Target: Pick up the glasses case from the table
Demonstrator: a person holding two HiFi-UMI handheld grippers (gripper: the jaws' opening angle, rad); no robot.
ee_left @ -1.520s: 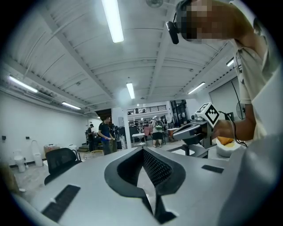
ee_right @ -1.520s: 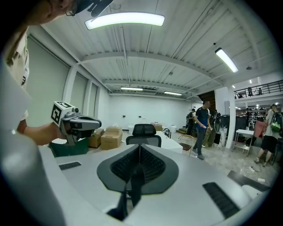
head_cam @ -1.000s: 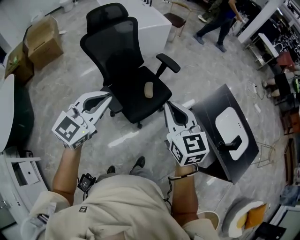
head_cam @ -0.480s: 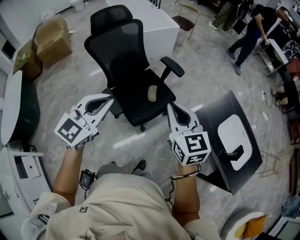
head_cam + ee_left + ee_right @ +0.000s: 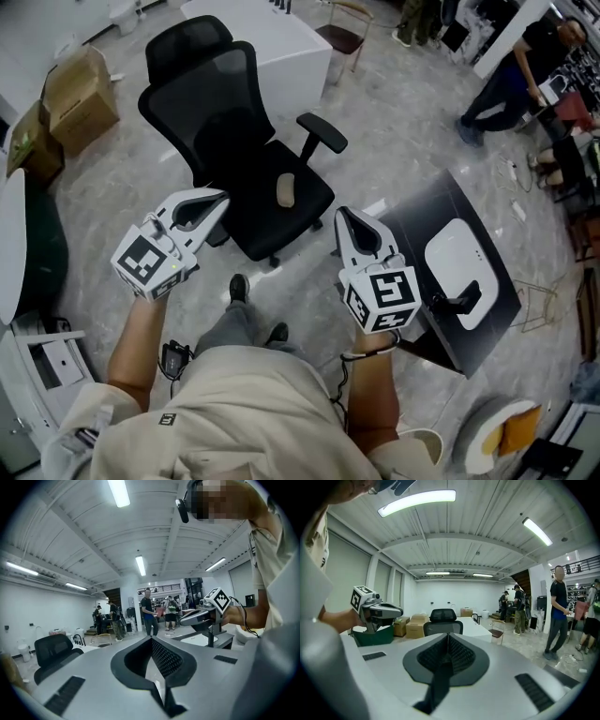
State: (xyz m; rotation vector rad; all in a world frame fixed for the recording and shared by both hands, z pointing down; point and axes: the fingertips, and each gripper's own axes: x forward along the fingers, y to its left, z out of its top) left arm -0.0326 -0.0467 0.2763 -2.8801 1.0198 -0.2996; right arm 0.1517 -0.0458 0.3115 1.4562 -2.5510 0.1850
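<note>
A small beige oblong case [image 5: 285, 190] lies on the seat of a black office chair [image 5: 234, 131] in the head view. My left gripper [image 5: 217, 197] is held out to the left of the seat's front, jaws shut and empty. My right gripper [image 5: 343, 214] hangs to the right of the seat, also shut with nothing in it. Neither touches the case. In the left gripper view the jaws [image 5: 151, 639] meet and the right gripper [image 5: 206, 613] shows beyond them. In the right gripper view the jaws [image 5: 447, 637] point toward the chair [image 5: 443, 620], with the left gripper [image 5: 377, 611] beside them.
A white table [image 5: 272, 37] stands behind the chair, with cardboard boxes [image 5: 80, 84] at the left. A black stand [image 5: 487, 323] with a white device [image 5: 457, 260] is close at my right. People [image 5: 511, 80] walk at the far right. A green bin [image 5: 370, 634] sits at the left.
Both grippers have moved forward toward the chair, staying shut. My foot has stepped forward under them. The chair now shows further left, and the person in the background has walked on.
</note>
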